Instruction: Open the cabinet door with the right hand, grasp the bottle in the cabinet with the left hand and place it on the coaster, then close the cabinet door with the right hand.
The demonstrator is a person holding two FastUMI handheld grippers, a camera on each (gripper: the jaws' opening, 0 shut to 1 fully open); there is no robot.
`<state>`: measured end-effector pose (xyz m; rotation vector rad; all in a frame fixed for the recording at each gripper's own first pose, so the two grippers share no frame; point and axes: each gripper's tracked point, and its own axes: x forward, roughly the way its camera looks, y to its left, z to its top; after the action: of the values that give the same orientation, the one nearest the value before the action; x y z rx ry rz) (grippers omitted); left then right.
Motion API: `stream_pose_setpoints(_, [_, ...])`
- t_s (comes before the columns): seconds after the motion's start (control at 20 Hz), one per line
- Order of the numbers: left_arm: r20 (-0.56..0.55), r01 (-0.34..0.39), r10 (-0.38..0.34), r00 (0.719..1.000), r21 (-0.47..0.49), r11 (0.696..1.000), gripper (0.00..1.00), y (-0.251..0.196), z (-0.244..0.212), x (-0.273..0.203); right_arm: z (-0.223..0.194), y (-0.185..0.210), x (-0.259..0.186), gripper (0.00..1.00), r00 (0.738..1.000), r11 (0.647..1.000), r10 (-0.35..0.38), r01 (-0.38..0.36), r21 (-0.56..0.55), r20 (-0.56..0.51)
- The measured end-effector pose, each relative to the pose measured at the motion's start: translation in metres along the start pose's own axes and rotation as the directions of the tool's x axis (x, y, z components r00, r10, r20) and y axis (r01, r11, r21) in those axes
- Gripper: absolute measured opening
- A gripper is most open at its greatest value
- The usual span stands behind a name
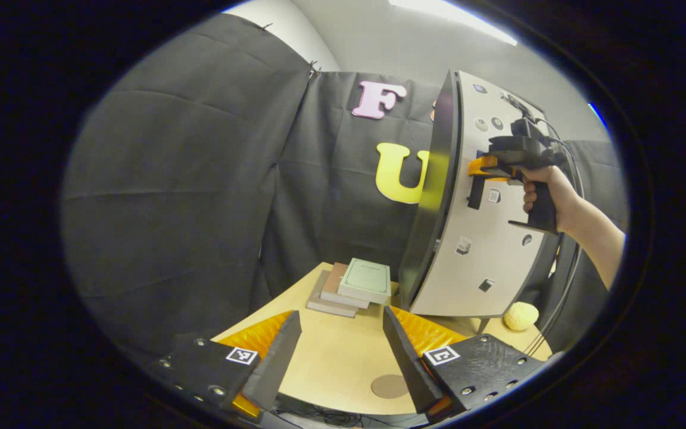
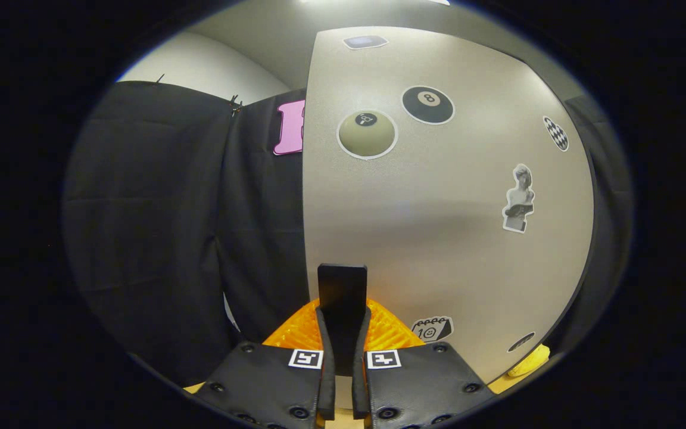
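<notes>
door (image 2: 438, 196) stood ajar at table's (image 1: 337, 357) right, handle (image 2: 343, 298) clamped between right gripper (image 2: 343, 357) fingers | coaster (image 1: 389, 386) lain bare near table's front edge | left gripper (image 1: 343, 351) held apart above table | books (image 1: 355, 286) stacked beside door

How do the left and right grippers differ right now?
The left gripper is open and holds nothing; the right gripper is shut on the cabinet door's handle. The left gripper hangs over the table near the coaster; the right gripper is up at the cabinet door. Both carry square markers.
</notes>
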<state>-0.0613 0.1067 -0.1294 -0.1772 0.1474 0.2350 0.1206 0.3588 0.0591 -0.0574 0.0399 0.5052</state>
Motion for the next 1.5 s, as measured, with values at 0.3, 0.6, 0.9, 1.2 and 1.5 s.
stream_pose_setpoints(0.3, [0.012, -0.02, 0.019, 1.0, 0.017, 1.0, 0.83, -0.005, 0.002, -0.019, 0.0, 0.004, -0.027, 0.13, 0.997, 0.997, 0.083, -0.083, -0.009, -0.001])
stream_pose_setpoints(0.6, [0.011, -0.03, 0.03, 1.0, 0.012, 0.999, 0.84, -0.015, -0.003, -0.04, -0.001, 0.005, -0.057, 0.13, 0.99, 0.99, 0.144, -0.144, -0.007, -0.005])
stream_pose_setpoints(0.9, [0.019, -0.016, 0.015, 1.0, 0.038, 0.999, 0.86, -0.036, 0.001, -0.052, -0.003, -0.002, -0.078, 0.13, 0.981, 0.981, 0.194, -0.194, 0.006, -0.001])
stream_pose_setpoints(1.2, [0.014, 0.03, -0.031, 0.999, 0.055, 0.998, 0.84, -0.063, 0.003, -0.051, -0.004, -0.011, -0.11, 0.13, 0.978, 0.978, 0.208, -0.208, 0.024, -0.001])
stream_pose_setpoints(1.5, [-0.005, 0.104, -0.104, 0.995, 0.079, 0.991, 0.84, -0.097, 0.003, -0.046, -0.007, -0.036, -0.137, 0.13, 0.987, 0.984, 0.16, -0.159, 0.078, -0.008])
